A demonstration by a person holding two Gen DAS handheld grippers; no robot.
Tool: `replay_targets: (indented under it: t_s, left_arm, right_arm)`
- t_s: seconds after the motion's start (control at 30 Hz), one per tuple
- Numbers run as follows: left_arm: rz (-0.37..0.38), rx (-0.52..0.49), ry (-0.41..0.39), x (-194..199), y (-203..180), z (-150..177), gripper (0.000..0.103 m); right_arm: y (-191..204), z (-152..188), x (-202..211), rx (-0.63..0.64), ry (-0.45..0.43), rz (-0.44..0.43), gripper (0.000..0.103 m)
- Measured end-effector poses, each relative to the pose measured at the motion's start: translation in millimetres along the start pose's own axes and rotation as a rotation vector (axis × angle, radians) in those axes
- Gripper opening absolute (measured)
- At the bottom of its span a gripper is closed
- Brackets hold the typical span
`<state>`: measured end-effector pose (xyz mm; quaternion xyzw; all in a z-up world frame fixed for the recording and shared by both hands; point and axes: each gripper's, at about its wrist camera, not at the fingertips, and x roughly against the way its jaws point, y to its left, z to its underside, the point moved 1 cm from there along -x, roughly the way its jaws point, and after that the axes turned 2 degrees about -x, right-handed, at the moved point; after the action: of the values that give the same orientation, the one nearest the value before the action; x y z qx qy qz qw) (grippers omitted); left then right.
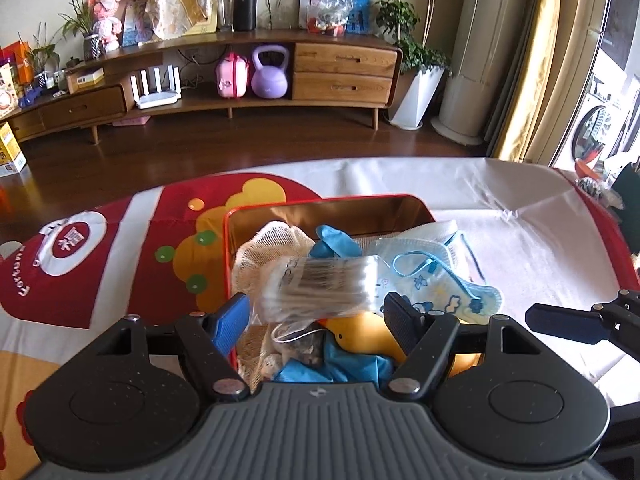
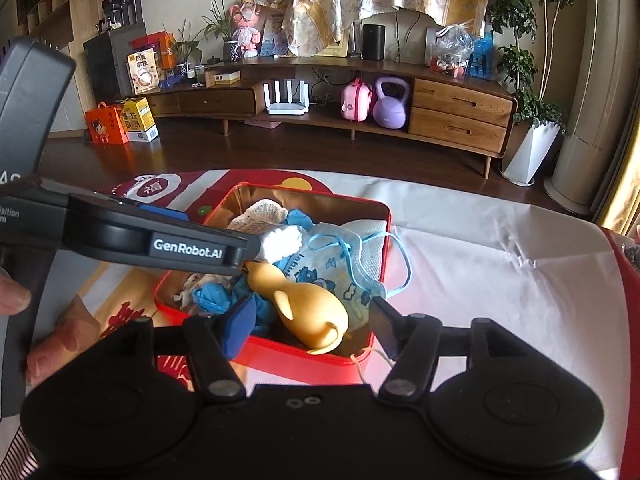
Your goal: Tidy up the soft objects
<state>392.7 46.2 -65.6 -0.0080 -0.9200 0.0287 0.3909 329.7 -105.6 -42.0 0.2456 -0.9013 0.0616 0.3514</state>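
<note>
An open red tin box stands on the table and holds soft items. Among them are a cream gauze cloth, blue gloves, a printed blue face mask and a yellow rubber toy. My left gripper is shut on a clear packet of cotton swabs, held just above the box. In the right wrist view the packet's white tips stick out past that gripper. My right gripper is open over the box's near end. The yellow toy lies below its fingers, untouched.
The box sits on a red, white and orange printed cloth, with creased white cloth to its right. A person's hand holds the left gripper. A wooden cabinet stands across the dark floor.
</note>
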Motion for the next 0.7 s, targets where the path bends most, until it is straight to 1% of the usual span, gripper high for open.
replay_targets:
  t_s: [0.07,0.13,0.27,0.37,0.47,0.53,0.67,0.7]
  left_arm:
    - [0.000,-0.001,-0.014,11.2,1.2,0.1,0.074]
    - [-0.003,0.001,-0.023,22.9,2.4,0.3,0.074]
    - [-0.002,0.003,-0.041,45.9,3.2,2.7,0.074]
    - [-0.001,0.000,-0.060,64.4,3.3,5.0,0.080]
    - [0.005,-0.001,-0.081,81.8,3.7,8.3,0.080]
    - [0.007,-0.004,-0.091,93.6,2.4,11.1,0.080]
    - [0.028,-0.011,-0.109,115.8,-0.9,20.2,0.080]
    - [0.032,-0.010,-0.113,121.0,-1.5,23.2,0.082]
  right_arm:
    - [2.1,-0.8,8.7,-0.007,-0.008,0.003,0.064]
    - [3.5,-1.5,18.0,-0.012,-0.017,0.003,0.070]
    - [8.4,-1.3,38.0,-0.013,-0.036,0.004,0.071]
    - [11.2,0.6,52.4,-0.013,-0.047,0.009,0.075]
    - [13.2,3.2,66.7,-0.021,-0.061,0.014,0.076]
    - [12.9,5.4,76.2,-0.029,-0.071,0.010,0.081]
    - [11.1,10.9,93.7,-0.040,-0.090,0.012,0.084]
    - [10.4,12.6,97.3,-0.045,-0.091,0.010,0.086]
